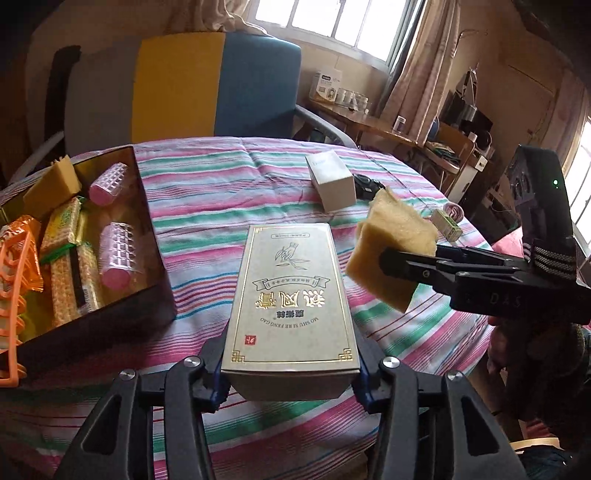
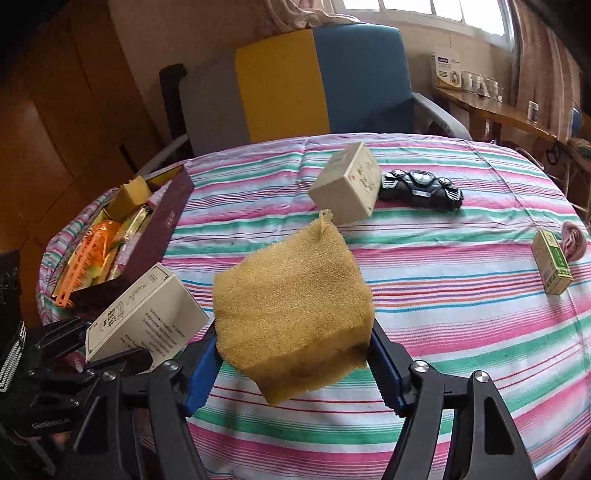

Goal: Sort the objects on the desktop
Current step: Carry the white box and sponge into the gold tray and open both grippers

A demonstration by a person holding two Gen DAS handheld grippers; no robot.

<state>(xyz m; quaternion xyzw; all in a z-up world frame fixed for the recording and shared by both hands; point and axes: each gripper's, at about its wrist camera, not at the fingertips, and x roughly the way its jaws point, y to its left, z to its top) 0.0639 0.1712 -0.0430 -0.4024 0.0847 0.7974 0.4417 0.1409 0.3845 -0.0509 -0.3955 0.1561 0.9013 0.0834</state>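
Left gripper [image 1: 291, 369] clamps the carton [image 1: 291, 295], right gripper [image 2: 295, 354] pinches the sponge [image 2: 295, 314]; carry both level over the dark box's [image 1: 155, 258] rim, clearing curlers [image 1: 122, 254].

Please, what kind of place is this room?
Probably a lived-in home room: a round table under a striped cloth, an armchair behind it, curtained windows, a cluttered side desk.
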